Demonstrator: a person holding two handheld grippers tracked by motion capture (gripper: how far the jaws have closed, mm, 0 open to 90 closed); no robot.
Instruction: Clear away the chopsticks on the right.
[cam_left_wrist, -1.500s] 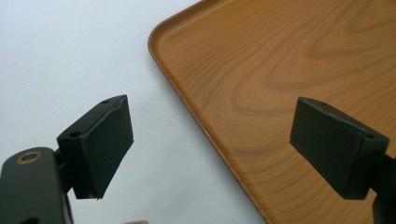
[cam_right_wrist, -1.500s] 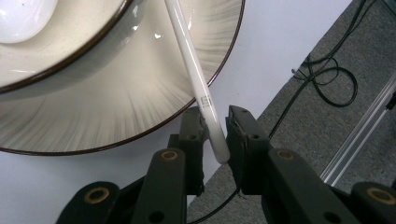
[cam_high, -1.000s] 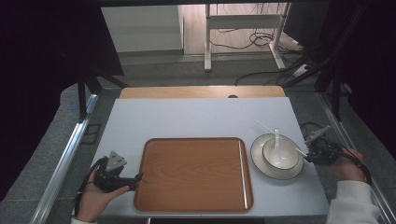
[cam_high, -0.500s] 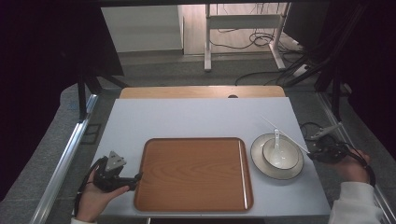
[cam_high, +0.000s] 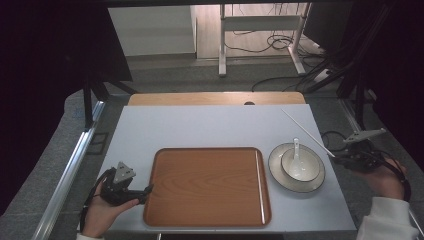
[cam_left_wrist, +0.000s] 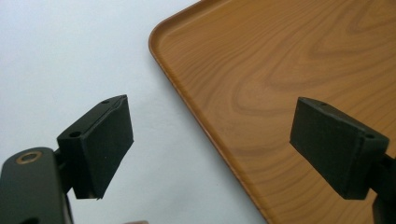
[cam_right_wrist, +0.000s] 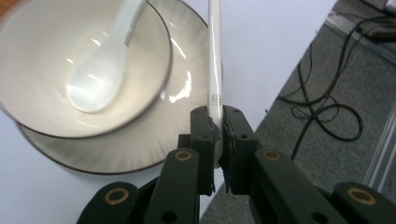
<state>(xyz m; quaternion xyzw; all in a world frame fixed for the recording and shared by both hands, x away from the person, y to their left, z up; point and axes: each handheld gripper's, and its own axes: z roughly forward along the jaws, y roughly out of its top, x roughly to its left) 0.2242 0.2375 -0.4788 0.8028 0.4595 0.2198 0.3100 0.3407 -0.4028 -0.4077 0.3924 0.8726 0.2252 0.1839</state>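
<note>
Chopstick (cam_right_wrist: 214, 70) clamped by its end in my right jaws (cam_right_wrist: 218, 140), clear of bowl (cam_right_wrist: 56, 56); left jaws (cam_left_wrist: 224, 144) apart at tray (cam_left_wrist: 289, 70).

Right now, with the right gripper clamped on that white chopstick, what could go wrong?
The right gripper pinches the white chopstick near one end only, so the long free length could swing or slip in the pads. It passes close over the plate and bowl; a careless swing might knock the spoon out. The left gripper, open at the tray corner, could nudge it.

Thin white chopstick (cam_right_wrist: 214, 70) clamped at one end, slanting above the table
</note>
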